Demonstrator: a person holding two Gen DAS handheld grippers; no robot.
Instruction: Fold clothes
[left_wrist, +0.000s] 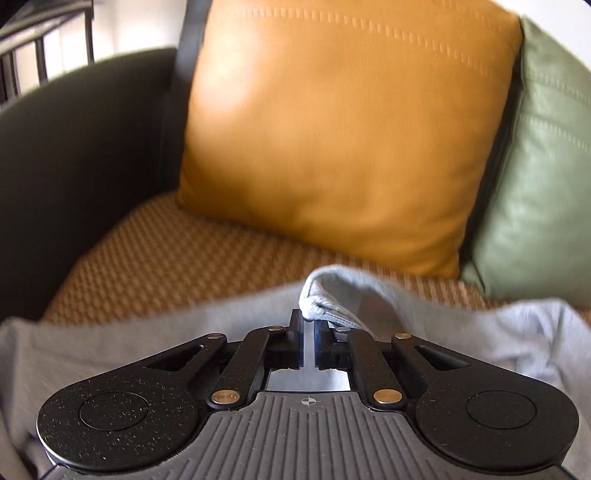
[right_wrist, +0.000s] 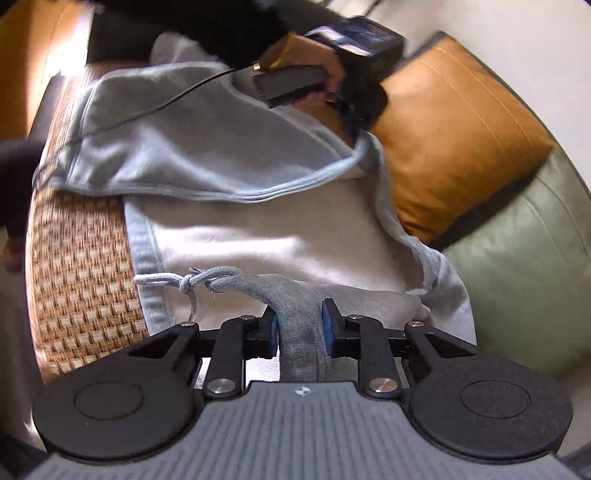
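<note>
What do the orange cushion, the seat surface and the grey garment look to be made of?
Orange cushion: likely leather or faux leather, smooth with a soft sheen and stitched lines. Seat surface: woven rattan or cane-like mat, a checkered basket weave. Grey garment: soft knit, probably fleece-backed cotton, with a paler fuzzy inside and a knotted drawcord.

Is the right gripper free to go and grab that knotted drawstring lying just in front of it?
Probably not yet. The right gripper is shut on a thick fold of the grey garment. The drawstring lies uncovered just ahead to its left, so once it lets go the way looks free.
</note>
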